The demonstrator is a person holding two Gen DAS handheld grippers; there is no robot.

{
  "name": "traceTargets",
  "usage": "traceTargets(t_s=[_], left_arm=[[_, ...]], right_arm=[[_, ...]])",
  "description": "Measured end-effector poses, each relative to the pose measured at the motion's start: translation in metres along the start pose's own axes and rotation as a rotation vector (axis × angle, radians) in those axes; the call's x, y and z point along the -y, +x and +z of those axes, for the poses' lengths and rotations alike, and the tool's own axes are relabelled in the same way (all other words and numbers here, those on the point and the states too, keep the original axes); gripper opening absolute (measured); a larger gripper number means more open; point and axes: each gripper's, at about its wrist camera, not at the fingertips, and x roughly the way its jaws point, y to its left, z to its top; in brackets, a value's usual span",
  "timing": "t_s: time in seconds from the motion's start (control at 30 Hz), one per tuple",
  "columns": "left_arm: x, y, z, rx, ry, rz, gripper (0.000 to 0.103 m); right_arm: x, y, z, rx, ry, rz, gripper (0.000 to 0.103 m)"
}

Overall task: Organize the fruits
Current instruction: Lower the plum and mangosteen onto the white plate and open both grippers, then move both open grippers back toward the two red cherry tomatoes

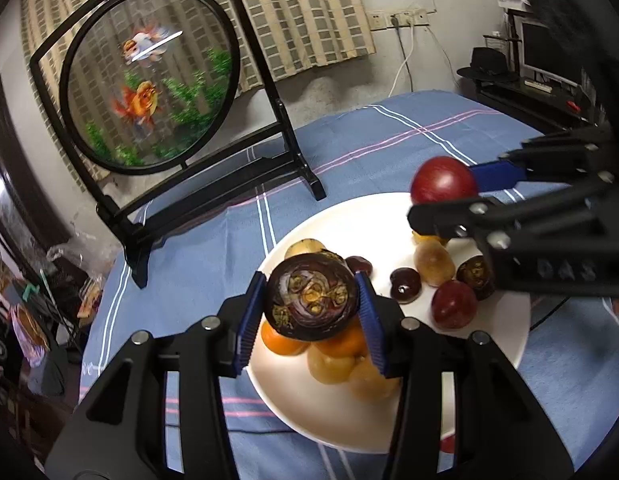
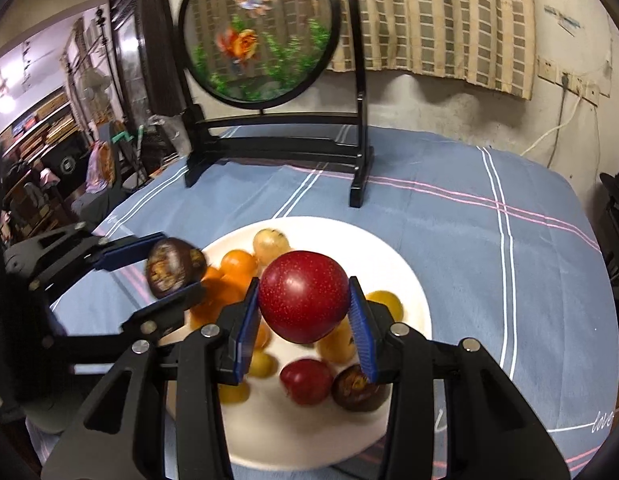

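Fruit is lifted in both grippers above the white plate (image 2: 393,264), which lies on the blue striped tablecloth (image 2: 489,248). The left gripper (image 1: 311,306) is clenched on a dark purple fruit (image 1: 311,300), round, with brown and yellow marks on its skin; I think it is a passion fruit or a mangosteen, but I cannot say for sure. The right gripper (image 2: 303,312) is clenched on a red plum (image 2: 303,296), its blue pads pressing the fruit at 3 and 9 o'clock across the widest part.

In the right wrist view, the plum hangs over the plate's centre and the dark fruit over its edge at about 9 o'clock. Below them more fruit remains on the plate: oranges (image 2: 237,264) toward 10 o'clock, yellow fruits (image 2: 385,304) near 3 o'clock, and a second red plum (image 2: 305,380) just beside another dark fruit (image 2: 357,388) toward 6 o'clock. A black stand with a round goldfish panel (image 2: 257,28) is on the cloth beyond the plate, at 12 o'clock.

As I judge it, the plum is smooth, a little slippery and soft under the skin, so hard pressing could bruise it; the present hold across the middle looks correct. The dark fruit seems lighter, with a harder and rougher shell, so it should slip less. Both are round and may roll when put down, therefore each needs a low, gentle release.
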Motion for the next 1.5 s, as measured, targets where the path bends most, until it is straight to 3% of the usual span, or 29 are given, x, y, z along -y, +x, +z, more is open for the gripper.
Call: traceTargets(t_s=[0.23,0.27,0.3,0.33,0.4,0.43,0.5,0.67,0.83,0.97,1.13,1.27,1.37,1.4,1.5], left_arm=[[0.014,0.019,-0.004,-0.016,0.066,0.023,0.048],[0.015,0.019,-0.003,-0.011,0.07,0.027,0.05],[0.015,0.019,-0.003,-0.007,0.074,0.03,0.062],[0.015,0.019,-0.002,0.002,0.076,0.034,0.068],[0.012,0.016,-0.001,0.013,0.073,0.051,0.07],[0.011,0.015,0.0,0.014,0.067,0.049,0.07],[0.006,0.013,0.0,0.012,0.048,0.055,0.072],[-0.01,-0.007,-0.008,0.015,-0.021,0.034,0.072],[-0.021,-0.039,-0.032,0.026,-0.084,-0.013,0.081],[-0.026,-0.061,-0.056,0.008,-0.129,-0.04,0.081],[-0.046,-0.067,-0.081,-0.034,-0.36,-0.117,0.082],[-0.048,-0.061,-0.094,-0.01,-0.443,-0.187,0.082],[-0.049,-0.058,-0.103,0.0,-0.452,-0.222,0.082],[-0.051,-0.057,-0.105,0.002,-0.449,-0.236,0.082],[-0.057,-0.059,-0.11,0.017,-0.448,-0.228,0.082]], right_arm=[[0.003,0.041,0.009,-0.078,0.043,-0.029,0.043],[0.004,0.048,0.009,-0.103,0.055,-0.023,0.043],[0.004,0.053,0.009,-0.121,0.066,-0.015,0.043],[0.005,0.058,0.009,-0.141,0.079,-0.013,0.044],[0.007,0.059,0.009,-0.136,0.093,-0.026,0.047],[0.008,0.056,0.009,-0.125,0.1,-0.017,0.062],[0.011,0.046,0.009,-0.084,0.129,-0.001,0.073],[0.009,0.016,0.007,-0.036,0.118,0.003,0.073],[-0.001,-0.026,-0.022,-0.018,0.078,0.009,0.074],[-0.021,-0.059,-0.07,0.0,-0.029,0.003,0.074],[-0.054,-0.06,-0.13,-0.059,-0.154,-0.003,0.074],[-0.074,-0.042,-0.142,-0.095,-0.185,-0.001,0.072],[-0.085,-0.028,-0.138,-0.12,-0.208,-0.027,0.06],[-0.087,-0.024,-0.137,-0.129,-0.215,-0.03,0.051],[-0.092,-0.006,-0.134,-0.167,-0.235,-0.044,0.048]])
